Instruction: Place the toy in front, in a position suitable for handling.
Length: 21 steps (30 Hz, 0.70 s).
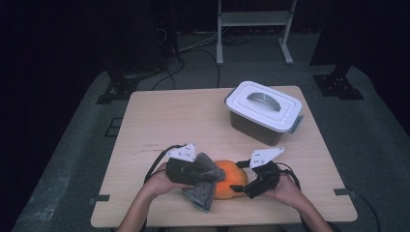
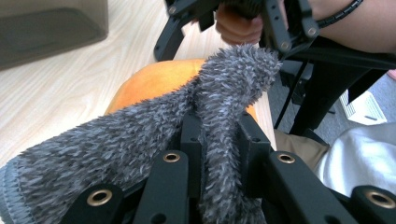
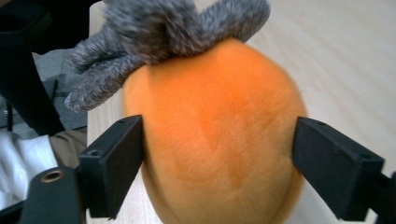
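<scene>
Each gripper (image 1: 212, 176) is matte black with a pale grey three-cornered plate on top and a black cable trailing behind. Brass-ringed screw holes dot the black jaws. The person's forearms are bare, and a dark band circles one wrist (image 2: 343, 11)

a light wooden table (image 1: 159, 121) stands on grey carpeted floor (image 1: 72, 159). on the table's far right sits a dark box with a white, grey-handled lid (image 1: 265, 112). at the near edge, about the middle, an orange plush thing (image 1: 231, 180) lies on the wood, with a fuzzy grey cloth (image 1: 203, 195) just left of it, touching it.
</scene>
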Motion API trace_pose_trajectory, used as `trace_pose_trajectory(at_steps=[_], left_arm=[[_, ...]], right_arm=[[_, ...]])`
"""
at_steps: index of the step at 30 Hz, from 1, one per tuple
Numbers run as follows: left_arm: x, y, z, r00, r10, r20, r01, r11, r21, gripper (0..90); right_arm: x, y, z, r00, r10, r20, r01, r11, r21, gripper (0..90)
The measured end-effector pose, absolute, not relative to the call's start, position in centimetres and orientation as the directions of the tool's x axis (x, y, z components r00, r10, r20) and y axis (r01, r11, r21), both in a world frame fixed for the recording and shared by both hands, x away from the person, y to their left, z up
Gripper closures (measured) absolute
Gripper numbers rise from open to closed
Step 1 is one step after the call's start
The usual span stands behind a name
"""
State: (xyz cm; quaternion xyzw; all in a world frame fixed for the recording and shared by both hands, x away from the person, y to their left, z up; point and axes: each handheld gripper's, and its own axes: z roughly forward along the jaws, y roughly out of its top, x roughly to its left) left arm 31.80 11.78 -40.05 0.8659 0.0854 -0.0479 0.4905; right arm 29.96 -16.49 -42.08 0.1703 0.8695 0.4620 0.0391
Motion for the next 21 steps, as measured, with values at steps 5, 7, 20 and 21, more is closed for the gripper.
trace_pose_trajectory(at_steps=[5,7,20,21], left_arm=[[32.0,12.3,-39.7,0.981,0.116,-0.153,0.191,-0.507,0.84,75.8],[32.1,12.6,-39.7,0.981,0.129,-0.148,0.194,-0.515,0.835,75.8],[31.8,12.0,-39.5,0.983,0.11,-0.146,0.182,-0.499,0.847,75.8],[31.7,11.9,-39.4,0.984,0.109,-0.14,0.176,-0.507,0.844,75.8]], right_arm=[[29.8,-16.3,-42.9,-0.943,0.324,0.072,0.243,0.529,0.813,21.4],[29.9,-16.5,-42.9,-0.943,0.324,0.081,0.252,0.531,0.809,22.8],[29.2,-15.6,-43.0,-0.95,0.309,0.044,0.218,0.556,0.802,23.8],[29.2,-15.5,-43.0,-0.953,0.303,0.031,0.206,0.568,0.797,23.8]])
